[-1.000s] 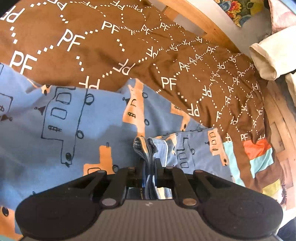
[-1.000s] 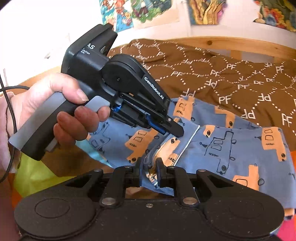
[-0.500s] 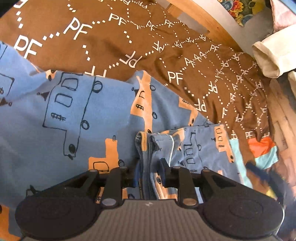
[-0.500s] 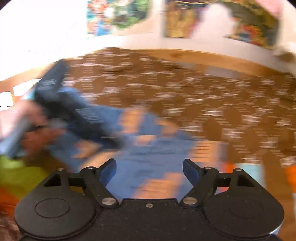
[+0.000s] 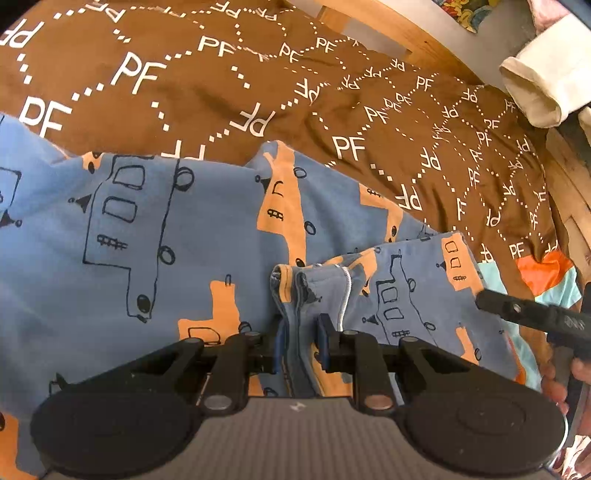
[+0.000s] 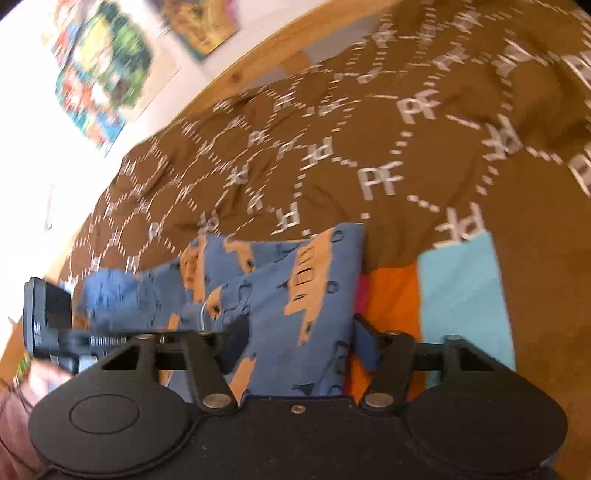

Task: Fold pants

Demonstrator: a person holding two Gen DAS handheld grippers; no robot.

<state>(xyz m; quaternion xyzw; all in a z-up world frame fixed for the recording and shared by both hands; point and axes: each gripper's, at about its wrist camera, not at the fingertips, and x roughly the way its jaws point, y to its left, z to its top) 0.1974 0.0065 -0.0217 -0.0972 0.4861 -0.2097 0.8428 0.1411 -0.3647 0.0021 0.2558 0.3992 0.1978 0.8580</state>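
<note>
Blue pants (image 5: pixel 147 221) printed with orange buildings lie folded on a brown bedspread (image 5: pixel 221 92). My left gripper (image 5: pixel 301 343) has a thick upright fold of the pants filling the gap between its pads, and its jaws are closing. The right gripper's finger (image 5: pixel 532 317) shows at the right edge of the left wrist view. In the blurred right wrist view, my right gripper (image 6: pixel 301 343) straddles the near right corner of the pants (image 6: pixel 273 280). Its jaws are closing but stand well apart, not pressing the cloth. The left gripper (image 6: pixel 48 321) is at the pants' far left end.
An orange and light-blue patch (image 6: pixel 458 295) of bedding lies right of the pants. A wooden bed frame (image 5: pixel 388 33) runs along the far side. A rolled white cloth (image 5: pixel 543 85) sits at the upper right. Posters (image 6: pixel 110 66) hang on the wall.
My right gripper let go of the fold beside the left gripper, swung right along the pants to their other end and rolled. The left gripper stayed put and its jaws loosened slightly.
</note>
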